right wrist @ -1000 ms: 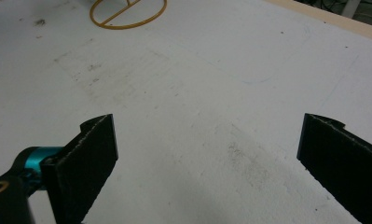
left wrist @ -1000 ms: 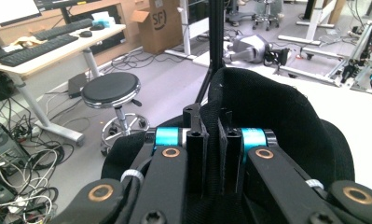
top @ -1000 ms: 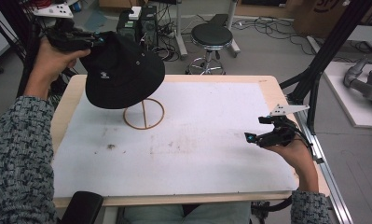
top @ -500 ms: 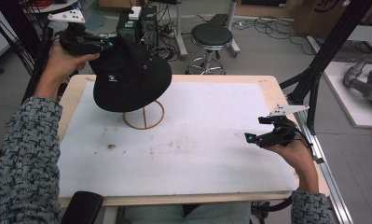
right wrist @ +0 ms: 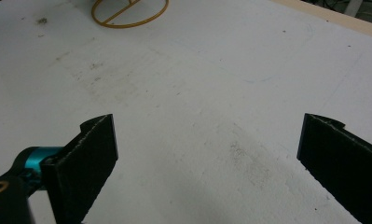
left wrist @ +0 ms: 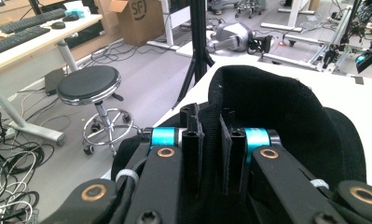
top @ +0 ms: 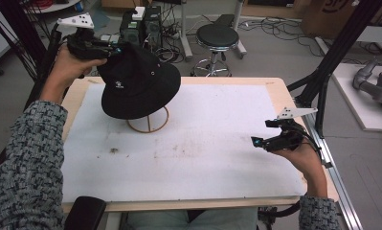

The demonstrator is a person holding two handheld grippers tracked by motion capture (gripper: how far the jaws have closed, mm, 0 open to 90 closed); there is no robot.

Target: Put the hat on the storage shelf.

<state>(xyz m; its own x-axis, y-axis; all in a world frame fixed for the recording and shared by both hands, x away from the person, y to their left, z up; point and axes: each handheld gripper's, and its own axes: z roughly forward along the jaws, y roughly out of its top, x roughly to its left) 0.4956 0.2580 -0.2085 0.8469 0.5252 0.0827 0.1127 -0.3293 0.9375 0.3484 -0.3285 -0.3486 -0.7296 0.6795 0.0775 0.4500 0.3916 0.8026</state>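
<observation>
Black hat (top: 140, 81) higher, farther back

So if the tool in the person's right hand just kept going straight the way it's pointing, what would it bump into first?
Most likely the white table cover. The right tool, jaws wide open and empty, angles down at bare surface. The wooden ring stand lies farther off, left of that line, though depth is hard to judge.

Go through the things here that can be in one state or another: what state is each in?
Black bucket hat: lifted off the table, brim pinched, hanging above the stand.
Wooden ring stand: upright on the white mat, bare.
Left gripper: jaws shut on the hat's fabric.
Right gripper: jaws wide open, holding nothing, above the mat.
</observation>
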